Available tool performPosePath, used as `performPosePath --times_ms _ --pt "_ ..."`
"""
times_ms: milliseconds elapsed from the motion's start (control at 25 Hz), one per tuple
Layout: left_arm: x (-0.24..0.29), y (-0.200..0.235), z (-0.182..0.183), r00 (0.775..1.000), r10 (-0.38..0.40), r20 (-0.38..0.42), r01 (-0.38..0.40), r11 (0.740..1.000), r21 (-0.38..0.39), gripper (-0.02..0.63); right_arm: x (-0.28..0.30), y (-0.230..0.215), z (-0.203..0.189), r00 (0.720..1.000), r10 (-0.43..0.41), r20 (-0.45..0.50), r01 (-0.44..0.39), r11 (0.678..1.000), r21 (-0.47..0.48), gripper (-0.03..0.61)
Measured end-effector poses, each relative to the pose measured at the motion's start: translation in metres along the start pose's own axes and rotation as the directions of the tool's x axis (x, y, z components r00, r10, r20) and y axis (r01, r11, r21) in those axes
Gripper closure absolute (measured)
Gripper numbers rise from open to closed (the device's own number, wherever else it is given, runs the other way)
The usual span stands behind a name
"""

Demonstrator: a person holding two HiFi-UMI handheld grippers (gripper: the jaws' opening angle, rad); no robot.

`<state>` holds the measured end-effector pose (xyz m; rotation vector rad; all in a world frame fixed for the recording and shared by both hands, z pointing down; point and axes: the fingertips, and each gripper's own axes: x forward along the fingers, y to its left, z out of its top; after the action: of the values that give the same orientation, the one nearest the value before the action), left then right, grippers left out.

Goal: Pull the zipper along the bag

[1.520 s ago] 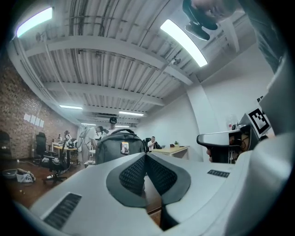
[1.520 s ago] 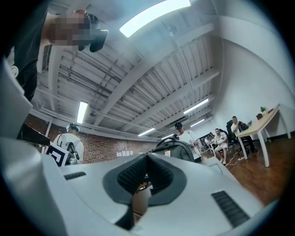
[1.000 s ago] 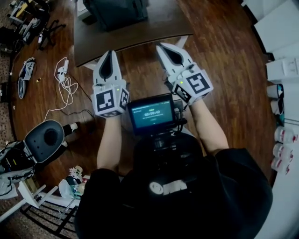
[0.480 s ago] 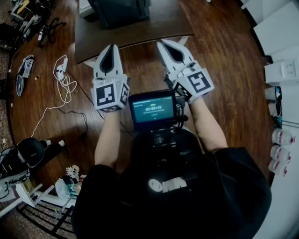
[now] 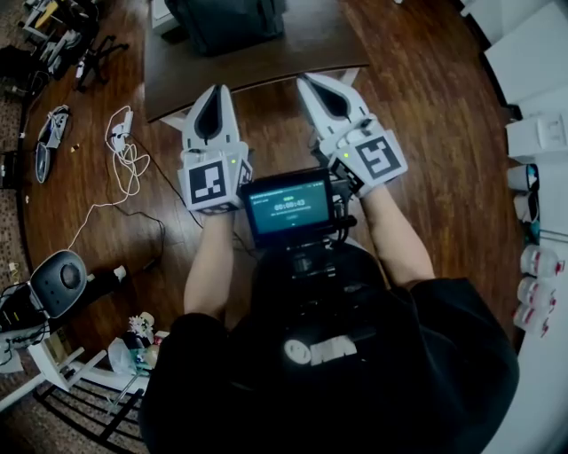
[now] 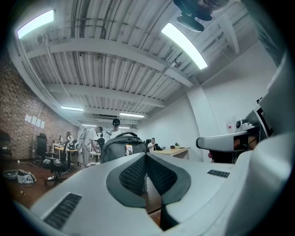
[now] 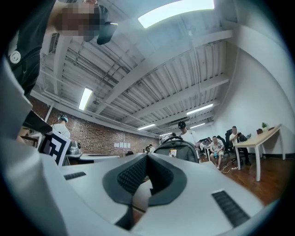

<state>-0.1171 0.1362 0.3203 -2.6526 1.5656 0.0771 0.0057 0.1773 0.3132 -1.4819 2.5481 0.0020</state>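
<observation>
A dark grey backpack [image 5: 226,22] stands on a dark wooden table [image 5: 293,49] at the top of the head view. My left gripper [image 5: 216,89] and right gripper [image 5: 306,82] hover side by side in front of the table's near edge, pointing at the bag and not touching it. Both are shut with nothing between the jaws. In the left gripper view the backpack [image 6: 120,145] rises upright just beyond the shut left gripper [image 6: 146,155]. The backpack [image 7: 179,148] also stands past the shut right gripper [image 7: 147,156] in the right gripper view. No zipper pull can be made out.
A small screen [image 5: 288,206] is mounted at the person's chest between the arms. White cables [image 5: 124,155] and a round grey device [image 5: 60,282] lie on the wood floor at left. White shelving with bottles [image 5: 532,266] runs along the right. People stand and sit in the background.
Both grippers stay shut in nearly the same places before the table. The round grey device on the floor has shifted toward the left edge of the head view.
</observation>
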Motion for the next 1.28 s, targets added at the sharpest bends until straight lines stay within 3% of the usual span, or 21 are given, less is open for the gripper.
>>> performPosePath --times_ms 120,560,1280 --pt "-0.002 -0.001 -0.001 1.0 0.004 -0.005 -0.004 0.999 0.039 0.612 0.0 0.0 -0.001 1.0 -0.019 0.002 0.019 1.0 -0.012 0.569" --pt "-0.005 0.0 -0.004 1.0 0.016 -0.014 -0.015 0.999 0.038 0.612 -0.002 -0.009 -0.004 0.996 -0.089 -0.007 0.089 0.996 -0.026 0.569" --pt "-0.002 -0.003 -0.007 1.0 -0.005 -0.021 0.006 0.999 0.047 0.612 -0.002 -0.01 -0.002 0.997 -0.083 0.002 0.083 0.996 -0.012 0.569"
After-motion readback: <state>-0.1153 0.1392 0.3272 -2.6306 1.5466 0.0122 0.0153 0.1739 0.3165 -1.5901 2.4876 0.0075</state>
